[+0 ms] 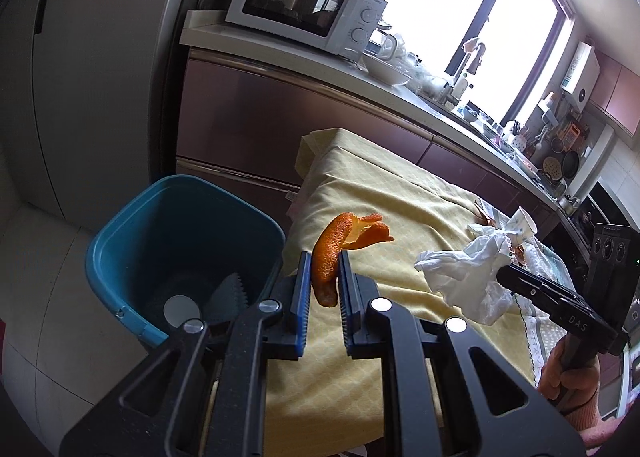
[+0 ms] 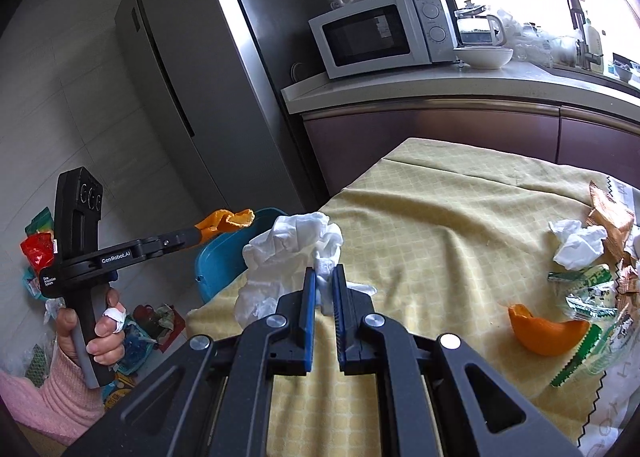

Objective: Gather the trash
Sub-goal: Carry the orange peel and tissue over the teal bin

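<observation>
Left gripper, clamped on an orange peel standing lengthwise beyond its fingers, was nearer the blue bin at the table's left; right gripper, pinching a crumpled tissue, sat farther right.

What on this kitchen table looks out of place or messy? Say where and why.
Litter lies on the tablecloth at its right side: a peel piece, a crumpled tissue and torn wrappers. The cloth itself lies rumpled. Packets are also strewn on the floor.
</observation>
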